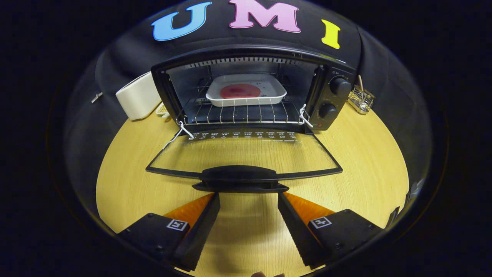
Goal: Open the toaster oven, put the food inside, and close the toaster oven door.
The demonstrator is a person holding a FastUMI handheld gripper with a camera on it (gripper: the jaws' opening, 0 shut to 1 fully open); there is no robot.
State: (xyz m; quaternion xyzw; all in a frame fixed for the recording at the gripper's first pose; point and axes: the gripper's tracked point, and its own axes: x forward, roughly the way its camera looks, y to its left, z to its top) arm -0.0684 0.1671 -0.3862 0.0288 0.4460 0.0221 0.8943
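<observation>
The tongs sit low over the table, spread wide and holding nothing, their tips just short of the handle of the toaster oven door, which lies folded flat open. Beyond it, the white tray with the round reddish food rests on the rack inside the toaster oven. What stands in the small wire holder beside the oven is hard to make out.

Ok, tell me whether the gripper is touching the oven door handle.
Cannot tell. In the gripper view the open gripper has its fingertips right at the door handle, and no gap or contact reads plainly.
</observation>
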